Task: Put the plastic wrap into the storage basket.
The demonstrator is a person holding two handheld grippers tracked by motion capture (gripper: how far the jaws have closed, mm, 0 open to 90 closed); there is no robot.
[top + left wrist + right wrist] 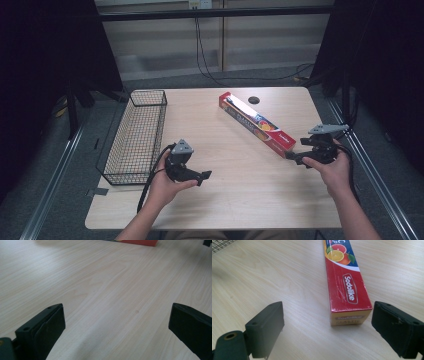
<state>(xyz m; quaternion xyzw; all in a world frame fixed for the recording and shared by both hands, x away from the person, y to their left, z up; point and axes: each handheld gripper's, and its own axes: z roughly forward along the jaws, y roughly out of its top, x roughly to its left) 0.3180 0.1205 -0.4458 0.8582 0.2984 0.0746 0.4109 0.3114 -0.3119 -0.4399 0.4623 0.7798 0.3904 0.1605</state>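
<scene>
A long red carton (257,124) printed with citrus fruit and the word Sodolike lies flat and diagonal on the wooden table (220,190). My right gripper (294,158) sits just short of its near end, open, and the right gripper view puts that yellow end of the carton (348,297) ahead of the wide-spread jaws, toward the right one. My left gripper (204,177) hovers low over bare wood at the table's left-centre, open and holding nothing. In the left gripper view bare table (110,290) lies between the jaws, with a strip of the carton (140,242) at the top edge.
A black wire basket (137,134) stands along the table's left edge, beside my left hand. A small dark round disc (254,100) lies on the table near the far edge, behind the carton. Cables trail from both grippers toward the near edge.
</scene>
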